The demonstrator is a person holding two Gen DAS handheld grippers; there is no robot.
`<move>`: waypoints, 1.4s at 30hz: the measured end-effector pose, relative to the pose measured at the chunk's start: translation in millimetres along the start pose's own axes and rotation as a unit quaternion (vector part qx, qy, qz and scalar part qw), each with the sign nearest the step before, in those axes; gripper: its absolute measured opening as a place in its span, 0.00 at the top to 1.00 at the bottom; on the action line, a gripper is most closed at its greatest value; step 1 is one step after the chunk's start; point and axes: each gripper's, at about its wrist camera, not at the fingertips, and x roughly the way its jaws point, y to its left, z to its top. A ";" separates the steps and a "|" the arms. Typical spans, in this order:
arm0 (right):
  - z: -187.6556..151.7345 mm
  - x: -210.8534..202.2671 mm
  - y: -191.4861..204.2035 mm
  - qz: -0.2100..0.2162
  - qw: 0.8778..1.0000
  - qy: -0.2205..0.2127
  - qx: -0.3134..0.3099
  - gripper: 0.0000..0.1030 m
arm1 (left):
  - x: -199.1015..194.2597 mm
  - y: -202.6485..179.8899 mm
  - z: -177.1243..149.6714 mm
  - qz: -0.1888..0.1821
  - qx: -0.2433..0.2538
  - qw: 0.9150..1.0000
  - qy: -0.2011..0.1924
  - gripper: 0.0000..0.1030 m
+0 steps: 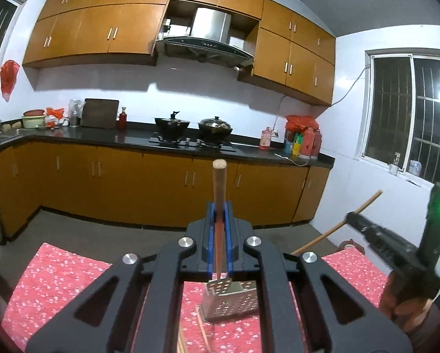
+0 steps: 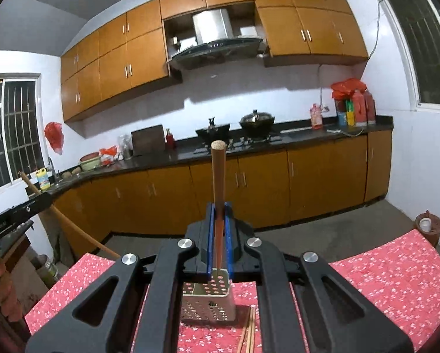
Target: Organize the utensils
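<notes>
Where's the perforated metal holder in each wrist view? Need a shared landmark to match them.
Left wrist: holder at bottom centre on the red cloth, seen between the hand-held gripper's arms, below the held chopstick.
Right wrist: holder at bottom centre on the cloth, loose chopsticks lying just to its right.
Shared landmark: range hood above the stove, at top centre in both.

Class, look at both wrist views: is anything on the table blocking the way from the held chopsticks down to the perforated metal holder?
Nothing visible does. Each chopstick is clamped above the open-topped holder; loose chopsticks lie beside it.
</notes>
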 end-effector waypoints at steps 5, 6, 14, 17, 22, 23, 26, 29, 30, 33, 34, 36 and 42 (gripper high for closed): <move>-13.2 18.2 -0.7 0.001 0.999 0.032 0.002 0.93 | 25.2 -13.0 -11.6 -0.011 0.002 1.000 0.006 0.93; -17.0 23.8 -1.6 0.002 0.999 0.041 0.004 0.93 | 30.3 -13.7 -14.7 -0.010 0.000 1.000 0.006 0.93; -36.7 41.7 -1.7 0.009 0.997 0.083 0.007 0.93 | 77.5 -10.5 -45.6 0.007 -0.010 0.999 0.047 0.93; -41.1 43.4 -3.9 0.016 0.995 0.093 0.013 0.92 | 86.4 -6.2 -54.6 0.011 -0.018 0.997 0.068 0.88; -39.3 36.1 -2.5 0.018 0.996 0.088 0.014 0.79 | 80.1 1.2 -54.7 0.012 -0.022 0.998 0.063 0.72; -38.7 34.2 -2.3 0.018 0.996 0.085 0.015 0.74 | 77.1 1.8 -54.4 0.012 -0.024 0.998 0.061 0.71; -33.7 24.8 -2.4 0.017 0.997 0.075 0.017 0.73 | 65.4 5.8 -51.9 0.013 -0.030 0.998 0.053 0.70; -28.3 6.6 -6.3 0.016 0.998 0.056 0.020 0.73 | 50.3 11.4 -47.7 0.013 -0.041 0.998 0.042 0.69; -26.8 -3.1 -8.7 0.012 0.999 0.045 0.022 0.73 | 42.9 14.8 -47.0 0.014 -0.045 0.998 0.037 0.68; -28.5 -24.7 -23.5 -0.003 0.999 0.031 0.030 0.73 | 21.3 25.4 -47.2 0.015 -0.062 0.998 0.024 0.66; -31.2 -28.9 -28.8 -0.012 0.999 0.030 0.031 0.73 | 13.0 30.9 -49.8 0.015 -0.069 0.997 0.020 0.66; -44.4 -35.0 -42.5 -0.040 0.998 0.044 0.031 0.73 | 1.7 39.4 -52.6 0.019 -0.080 0.997 0.016 0.66; -118.7 -9.1 -73.6 -0.085 0.982 0.167 0.035 0.73 | -9.8 68.8 -93.1 0.071 -0.090 0.992 0.059 0.64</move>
